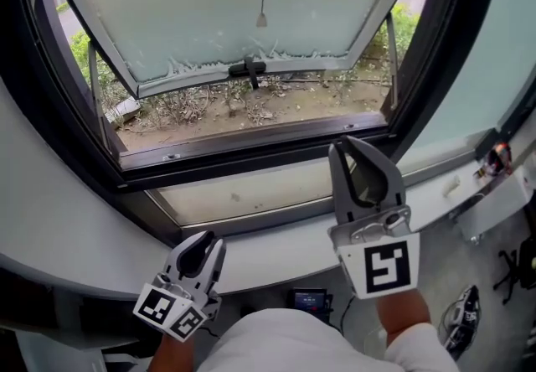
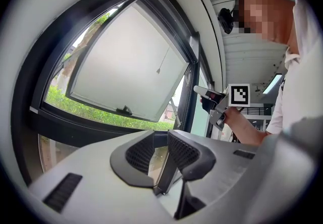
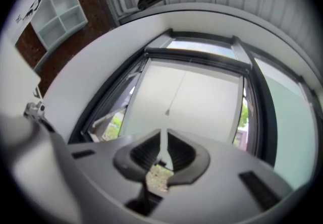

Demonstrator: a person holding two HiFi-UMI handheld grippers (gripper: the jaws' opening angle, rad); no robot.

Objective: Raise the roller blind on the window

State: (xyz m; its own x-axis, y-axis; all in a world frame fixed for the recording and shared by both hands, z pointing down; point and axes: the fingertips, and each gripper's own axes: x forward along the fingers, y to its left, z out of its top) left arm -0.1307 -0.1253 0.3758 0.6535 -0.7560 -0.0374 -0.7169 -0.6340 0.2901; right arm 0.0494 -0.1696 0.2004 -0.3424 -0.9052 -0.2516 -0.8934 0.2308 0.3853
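Showing blind cord (image 3: 166, 112) above right tool (image 3: 163, 134), barely apart, left tool (image 2: 161, 134) wider, both empty.

A: What is the room like?
B: A dark-framed window with a frosted pane (image 1: 193, 10) tilts outward above a curved white ledge (image 1: 276, 249); daylight, green shrubs (image 1: 406, 27) outside
A: Furniture?
B: A white cubby shelf unit (image 3: 58, 13) on a brown wall (image 3: 65, 56)

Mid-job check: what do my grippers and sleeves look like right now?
The left gripper and right gripper are alike: light grey shells, dark grey jaws with ribbed pads, and a white cube bearing black square markers. The person wears a white short-sleeved shirt. No cables show.
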